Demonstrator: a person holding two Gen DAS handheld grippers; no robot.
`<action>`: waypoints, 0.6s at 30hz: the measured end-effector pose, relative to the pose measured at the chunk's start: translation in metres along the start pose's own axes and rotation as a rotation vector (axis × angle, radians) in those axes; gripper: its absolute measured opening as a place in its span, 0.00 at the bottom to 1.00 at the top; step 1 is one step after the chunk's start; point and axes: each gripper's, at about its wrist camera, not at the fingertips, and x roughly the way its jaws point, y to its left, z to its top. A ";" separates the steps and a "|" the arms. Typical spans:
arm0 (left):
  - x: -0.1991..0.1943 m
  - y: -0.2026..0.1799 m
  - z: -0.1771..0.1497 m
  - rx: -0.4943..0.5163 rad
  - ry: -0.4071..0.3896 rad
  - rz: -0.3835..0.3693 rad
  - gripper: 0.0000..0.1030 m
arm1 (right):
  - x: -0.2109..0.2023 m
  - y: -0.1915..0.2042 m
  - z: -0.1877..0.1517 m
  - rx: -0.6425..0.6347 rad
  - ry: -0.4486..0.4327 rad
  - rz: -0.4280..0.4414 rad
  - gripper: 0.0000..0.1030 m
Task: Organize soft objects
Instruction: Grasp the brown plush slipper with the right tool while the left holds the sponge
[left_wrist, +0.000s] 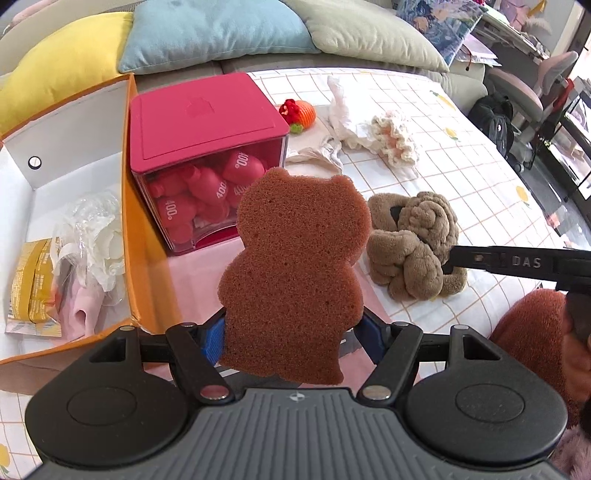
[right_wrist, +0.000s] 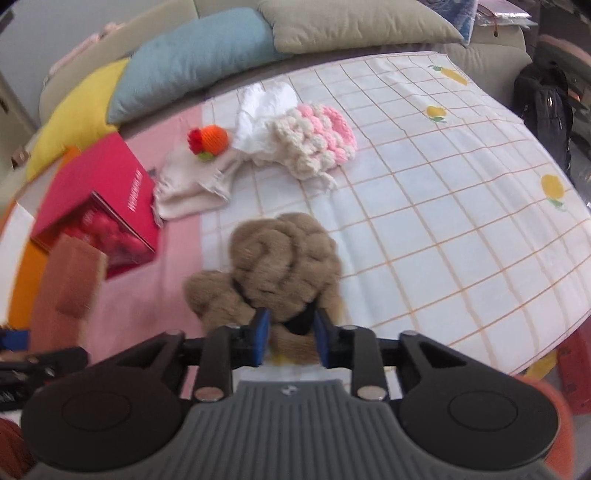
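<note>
Bear sponge (left_wrist: 295, 273) was clamped in left gripper (left_wrist: 293, 336); brown plush (right_wrist: 284, 262) was pinched by right gripper (right_wrist: 291, 338).

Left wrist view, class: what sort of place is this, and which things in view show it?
Probably a living room at home. Loose cushions line a sofa behind a table with a checked, fruit-print cloth, and a padded desk chair stands to the right.

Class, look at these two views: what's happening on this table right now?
A person is sorting soft things with two handheld grippers. The left gripper holds a brown bear-shaped sponge upright beside the open orange box. The right gripper is closed on the tan plush toy lying on the checked cloth.
</note>
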 end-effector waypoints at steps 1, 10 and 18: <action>-0.001 0.000 0.000 -0.003 -0.001 0.000 0.79 | 0.002 0.006 -0.001 0.013 -0.002 0.006 0.37; -0.007 0.009 -0.003 -0.037 -0.015 0.010 0.79 | 0.033 0.041 -0.012 -0.057 0.001 -0.101 0.66; -0.008 0.008 -0.002 -0.037 -0.023 -0.009 0.79 | 0.045 0.022 -0.019 -0.030 0.028 -0.063 0.30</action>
